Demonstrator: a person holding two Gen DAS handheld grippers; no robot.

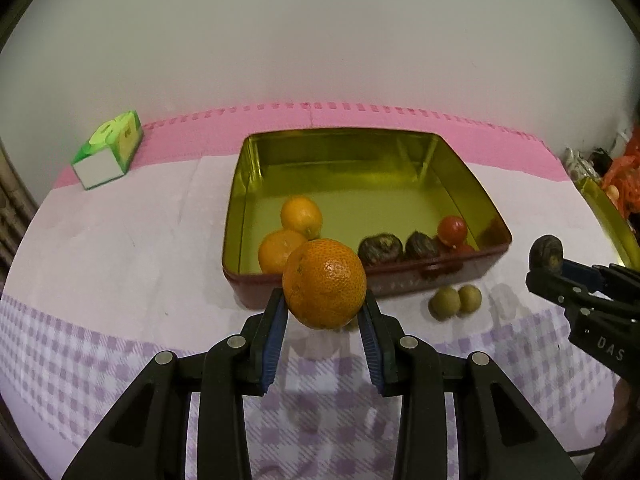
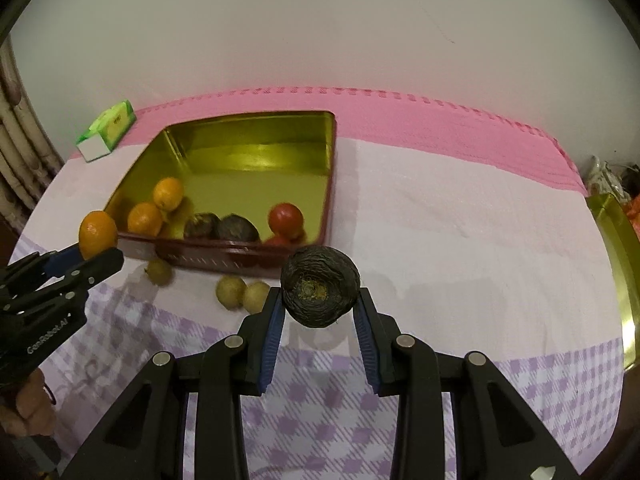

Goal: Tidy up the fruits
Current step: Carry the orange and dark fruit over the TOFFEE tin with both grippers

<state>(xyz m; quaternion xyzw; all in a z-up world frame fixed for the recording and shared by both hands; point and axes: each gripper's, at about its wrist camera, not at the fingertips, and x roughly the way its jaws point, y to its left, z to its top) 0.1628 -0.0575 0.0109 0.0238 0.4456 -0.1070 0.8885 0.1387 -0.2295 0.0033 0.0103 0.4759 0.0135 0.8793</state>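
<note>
Left gripper (image 1: 324,308) clamps an orange (image 1: 324,283), right gripper (image 2: 319,307) clamps a dark wrinkled fruit (image 2: 319,286); both held above the cloth, tin (image 1: 400,280) just ahead of left, ahead-left of right, matching fruit grouped inside.

A second gold tin (image 2: 618,276) at the table's right edge is cut off by the frame. Beyond it, orange and silvery clutter (image 1: 616,176) is too small to identify. The held orange (image 1: 325,283) hides part of one orange in the tin (image 1: 276,254). The small green fruit near the tin's front wall (image 2: 160,271) is blurred.
</note>
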